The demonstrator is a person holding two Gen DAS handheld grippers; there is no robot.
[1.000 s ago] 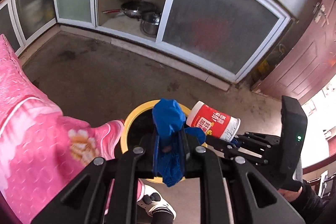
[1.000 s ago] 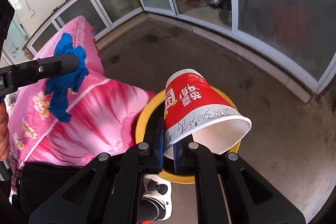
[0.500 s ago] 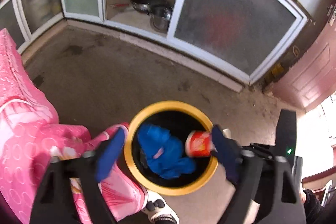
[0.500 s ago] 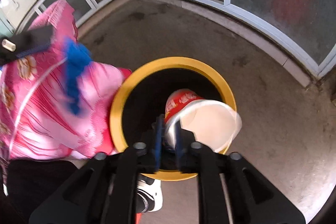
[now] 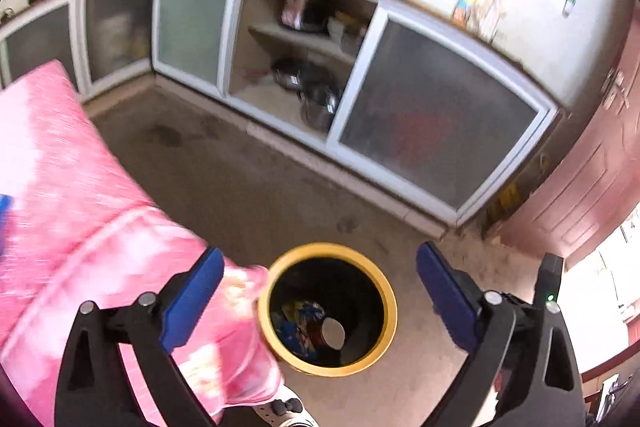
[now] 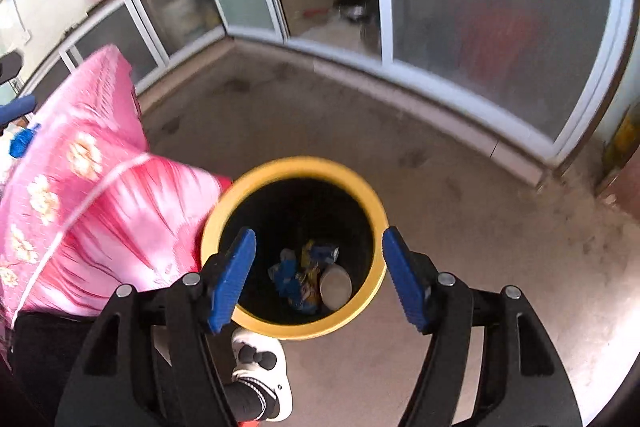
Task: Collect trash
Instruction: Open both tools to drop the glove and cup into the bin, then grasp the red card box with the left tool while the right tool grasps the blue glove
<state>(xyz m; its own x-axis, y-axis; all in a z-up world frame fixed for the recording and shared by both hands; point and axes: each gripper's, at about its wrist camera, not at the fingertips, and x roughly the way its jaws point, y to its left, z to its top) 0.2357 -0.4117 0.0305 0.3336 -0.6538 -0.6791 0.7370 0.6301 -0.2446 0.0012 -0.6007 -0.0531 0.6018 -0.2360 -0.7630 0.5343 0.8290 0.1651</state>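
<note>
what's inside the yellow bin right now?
Inside the yellow bin: a paper cup lying beside blue and yellow wrappers, all at the bottom. Anything under them is hidden; the dark walls show nothing else.

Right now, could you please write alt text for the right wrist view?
The open right gripper hangs empty above a yellow-rimmed bin holding a cup and blue wrappers. A pink cloth lies left of the bin, glass-door cabinets behind.

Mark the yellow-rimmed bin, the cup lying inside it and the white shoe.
yellow-rimmed bin (image 6: 372, 203): right wrist view, far right stretch of its rim.
cup (image 6: 336, 287): right wrist view, its pale round end.
white shoe (image 6: 260, 355): right wrist view, top of the toe.
</note>
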